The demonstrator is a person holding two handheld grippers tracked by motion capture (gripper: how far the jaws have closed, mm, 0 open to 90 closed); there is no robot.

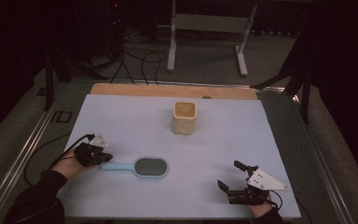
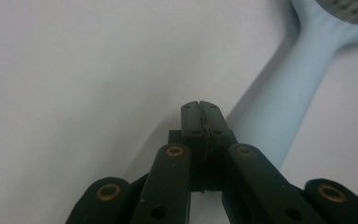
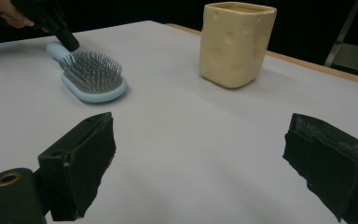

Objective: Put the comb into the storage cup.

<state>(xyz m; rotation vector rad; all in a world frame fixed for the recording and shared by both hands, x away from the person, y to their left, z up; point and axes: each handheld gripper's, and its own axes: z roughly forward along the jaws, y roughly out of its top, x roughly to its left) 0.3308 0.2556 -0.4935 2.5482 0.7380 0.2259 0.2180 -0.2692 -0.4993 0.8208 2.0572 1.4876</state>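
Your left gripper (image 1: 103,157) sat at the desk's (image 1: 135,119) left edge, jaws clenched flat together on nothing; tips just beside the handle end of the hairbrush (image 1: 137,167), whether touching it I couldn't tell; in the left gripper view the handle ran up and to the right past the shut jaws, not between them. Brush lay near the front-left of the desk, long axis along the front edge, handle toward your left hand (image 1: 67,164), bristle head toward centre. Your right gripper (image 1: 229,179) rested at the front-right corner, jaws released and wide, well apart from the brush; left was clearly nearer. Yellow cup (image 1: 185,117) stood upright toward the back edge, untouched.
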